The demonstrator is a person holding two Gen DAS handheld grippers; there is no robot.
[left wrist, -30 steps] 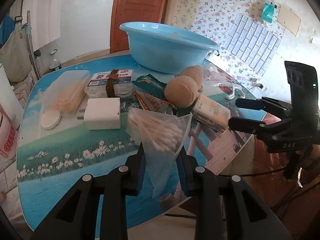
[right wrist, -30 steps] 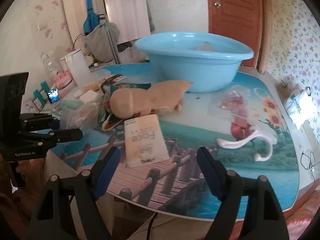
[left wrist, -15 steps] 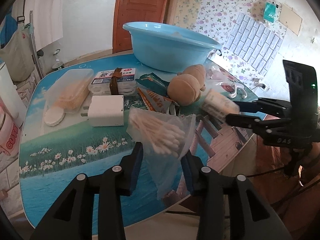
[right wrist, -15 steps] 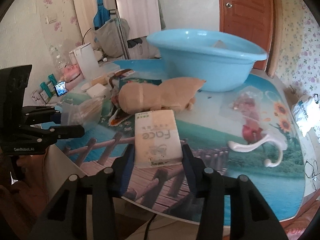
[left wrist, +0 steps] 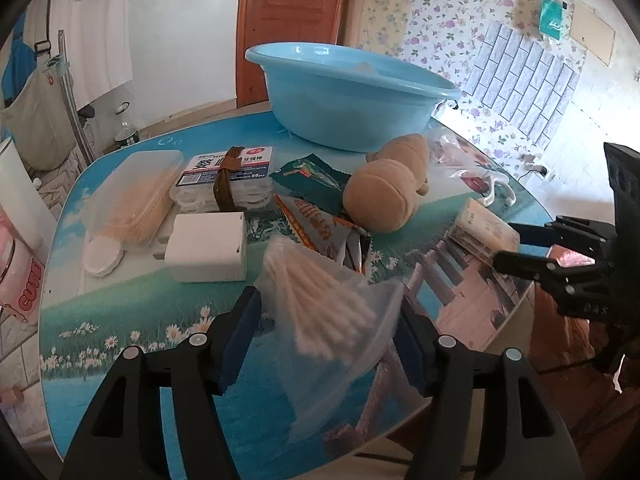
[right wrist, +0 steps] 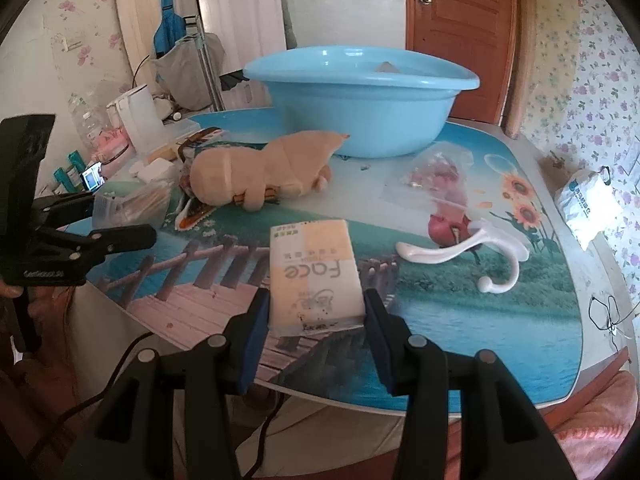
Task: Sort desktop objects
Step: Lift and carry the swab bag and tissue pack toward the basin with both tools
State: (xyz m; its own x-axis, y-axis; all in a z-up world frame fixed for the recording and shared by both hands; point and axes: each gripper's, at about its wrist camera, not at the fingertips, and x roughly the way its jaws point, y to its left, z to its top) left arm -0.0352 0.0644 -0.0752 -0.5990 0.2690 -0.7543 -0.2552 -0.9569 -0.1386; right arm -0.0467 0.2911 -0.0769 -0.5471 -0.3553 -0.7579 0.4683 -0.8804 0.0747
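Note:
My left gripper [left wrist: 328,328] stands open around a clear bag of cotton swabs [left wrist: 320,308], which lies between the jaws at the table's near edge. My right gripper [right wrist: 316,312] is shut on a tissue pack printed "Face" [right wrist: 314,276] and holds it at the table's front edge; the pack also shows in the left wrist view [left wrist: 482,232]. A light blue basin [right wrist: 360,96] stands at the back of the table, with a tan plush toy [right wrist: 260,176] lying in front of it.
On the table lie a white box [left wrist: 208,246], a clear box of picks [left wrist: 136,196], a floss pick box [left wrist: 228,180], snack packets [left wrist: 316,216], a white plastic hook [right wrist: 464,248] and a small clear bag [right wrist: 436,168]. A white kettle [right wrist: 136,120] stands at the left.
My left gripper has opened from around the cotton swab bag, which now lies loose between the jaws. My right gripper has closed on the tissue pack and holds it.

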